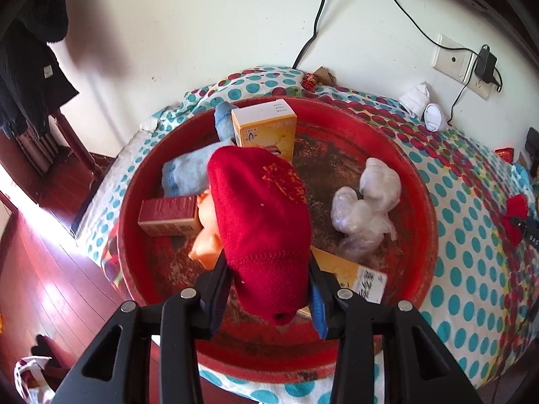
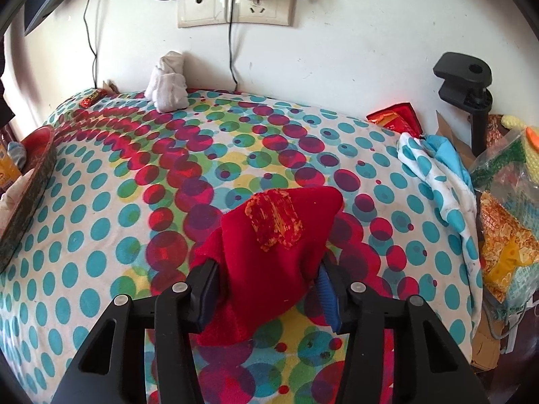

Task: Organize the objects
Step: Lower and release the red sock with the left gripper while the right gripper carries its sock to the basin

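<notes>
In the left wrist view my left gripper (image 1: 267, 262) hangs over a big red basin (image 1: 417, 181) and is shut on a rolled red sock (image 1: 262, 215), both pads against its sides. The sock hides part of a doll (image 1: 205, 232). Also in the basin are a yellow box (image 1: 266, 128), a light blue sock (image 1: 188, 168), a dark red box (image 1: 168, 217) and a plastic-wrapped white bundle (image 1: 363, 202). In the right wrist view my right gripper (image 2: 269, 262) is shut on a second red sock (image 2: 273, 235) on the dotted bedspread (image 2: 101, 235).
A rolled white sock (image 2: 168, 84) leans on the wall at the bed's far edge. The basin's rim (image 2: 30, 175) shows at the left. Bags and snack packets (image 2: 502, 235) crowd the right side beside a black clamp stand (image 2: 471, 101). Cables hang from wall sockets (image 2: 235, 3).
</notes>
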`<state>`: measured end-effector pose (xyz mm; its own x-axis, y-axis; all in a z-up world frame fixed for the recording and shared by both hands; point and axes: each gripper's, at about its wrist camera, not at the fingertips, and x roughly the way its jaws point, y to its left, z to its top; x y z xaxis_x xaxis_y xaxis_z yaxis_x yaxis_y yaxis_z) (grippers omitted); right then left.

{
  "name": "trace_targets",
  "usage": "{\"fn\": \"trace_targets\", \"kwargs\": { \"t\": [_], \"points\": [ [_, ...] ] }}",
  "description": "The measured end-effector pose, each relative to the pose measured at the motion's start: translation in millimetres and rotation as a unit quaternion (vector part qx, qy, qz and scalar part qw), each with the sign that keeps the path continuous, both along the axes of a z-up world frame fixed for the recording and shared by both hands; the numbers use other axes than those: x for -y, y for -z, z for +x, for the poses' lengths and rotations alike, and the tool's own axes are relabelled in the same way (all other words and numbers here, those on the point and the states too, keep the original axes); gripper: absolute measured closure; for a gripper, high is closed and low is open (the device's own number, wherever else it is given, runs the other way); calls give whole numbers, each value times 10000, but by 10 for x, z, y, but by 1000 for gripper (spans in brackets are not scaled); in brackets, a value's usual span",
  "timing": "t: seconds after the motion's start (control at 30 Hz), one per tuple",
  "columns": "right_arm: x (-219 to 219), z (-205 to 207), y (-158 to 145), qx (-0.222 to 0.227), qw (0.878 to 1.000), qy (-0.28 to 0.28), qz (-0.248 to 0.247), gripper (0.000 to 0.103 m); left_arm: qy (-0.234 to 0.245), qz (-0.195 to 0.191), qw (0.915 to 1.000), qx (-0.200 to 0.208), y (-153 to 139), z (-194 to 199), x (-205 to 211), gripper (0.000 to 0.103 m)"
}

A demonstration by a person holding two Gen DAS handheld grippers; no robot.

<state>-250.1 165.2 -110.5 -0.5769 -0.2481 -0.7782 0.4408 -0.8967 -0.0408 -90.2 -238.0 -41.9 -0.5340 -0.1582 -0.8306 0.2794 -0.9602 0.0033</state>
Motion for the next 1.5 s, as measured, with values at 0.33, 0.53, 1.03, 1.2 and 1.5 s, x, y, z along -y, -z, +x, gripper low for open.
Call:
{"fn": "trace_targets", "kwargs": {
  "t": [0.33, 0.53, 1.03, 1.2, 1.5],
  "points": [
    [352, 281, -310, -28, 9974, -643, -319, 56, 158, -90, 9998, -66, 18, 190, -175, 62],
    [640, 473, -482, 53, 9917, -1158, -552, 56, 203, 42, 9997, -85, -22, 218, -162, 62],
    [1357, 1083, -649, 227, 9716, -2227, -762, 55, 169, 655, 9975, -184, -131, 127, 84, 50],
    [1560, 1210, -646, 202, 9668, -2450, -703, 55, 339, 476, 9982, -166, -187, 138, 74, 38],
    [1760, 1168, -530, 483, 9620, -2614, -631, 55, 28, 223, 9996, -176, -291, 224, 206, 35]
  ]
}}
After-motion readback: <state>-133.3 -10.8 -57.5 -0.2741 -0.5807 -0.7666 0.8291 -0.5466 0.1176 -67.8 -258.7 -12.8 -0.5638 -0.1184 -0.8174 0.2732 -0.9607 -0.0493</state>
